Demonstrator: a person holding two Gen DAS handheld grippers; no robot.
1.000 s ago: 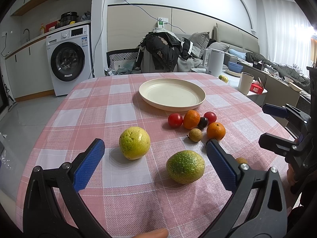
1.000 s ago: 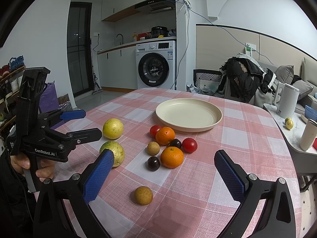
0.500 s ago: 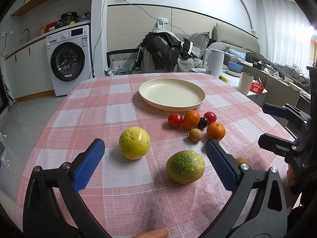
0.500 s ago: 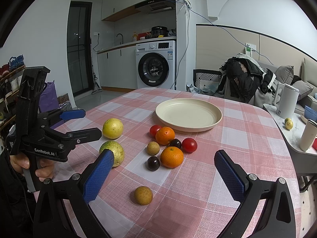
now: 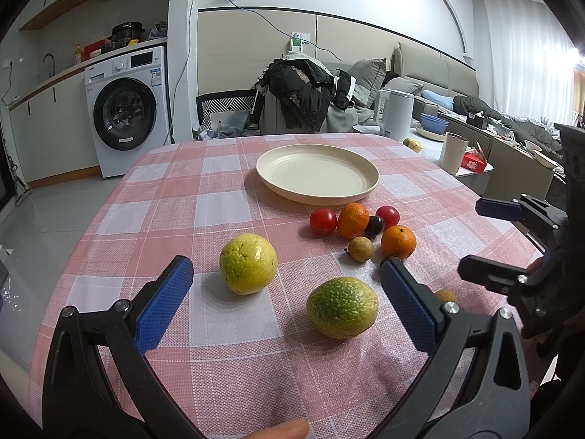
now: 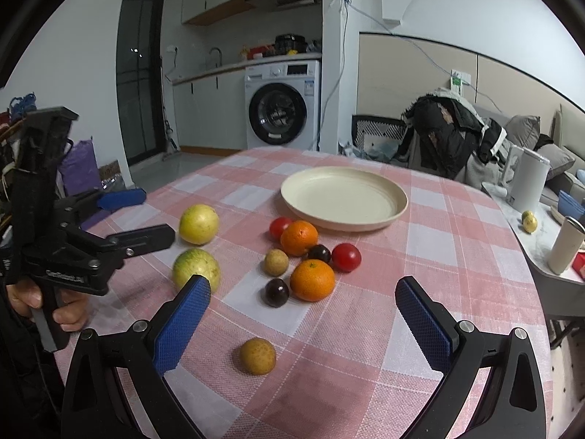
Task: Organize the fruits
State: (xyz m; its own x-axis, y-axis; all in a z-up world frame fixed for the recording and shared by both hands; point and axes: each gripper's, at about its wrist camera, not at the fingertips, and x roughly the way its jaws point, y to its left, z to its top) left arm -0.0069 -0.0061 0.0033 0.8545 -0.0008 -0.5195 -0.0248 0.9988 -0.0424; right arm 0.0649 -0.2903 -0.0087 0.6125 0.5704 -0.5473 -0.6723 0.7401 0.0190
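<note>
Blue ribbed pads on both tools, fingers spread wide, nothing between them. Left gripper [image 5: 285,292] hangs low over the near table edge; right gripper [image 6: 303,311] the same on its side, and shows again at the right border of the left view [image 5: 508,241], jaws likewise parted and empty. A hand [image 6: 55,307] wraps the left tool's handle.

Pink-and-white checked tablecloth [image 5: 175,197] covers the round table. All fruit lies on the cloth.

Nearest in the right view: a small tan round fruit [image 6: 257,355], alone between that gripper's fingers. In the left view, nearest is the green-mottled fruit [image 5: 342,307], just inside the right finger; the yellow-green fruit [image 5: 248,263] sits a little farther and to the left, apart from it.

Next, the cluster. Dark plum-like fruit [image 6: 276,292] just beside the near orange [image 6: 312,280]. Second tan fruit [image 6: 276,262] close left of these. Behind: a second dark fruit [image 6: 319,253], wedged between the far orange [image 6: 299,237] and a red tomato [image 6: 346,256]. Another red tomato [image 6: 280,227] touches the far orange on its left.

Beyond the cluster, the cream plate [image 6: 396,199], bare, its near rim close to the far orange.

Background: a white washing machine [image 5: 128,109], a chair heaped with dark clothing [image 5: 299,91].
</note>
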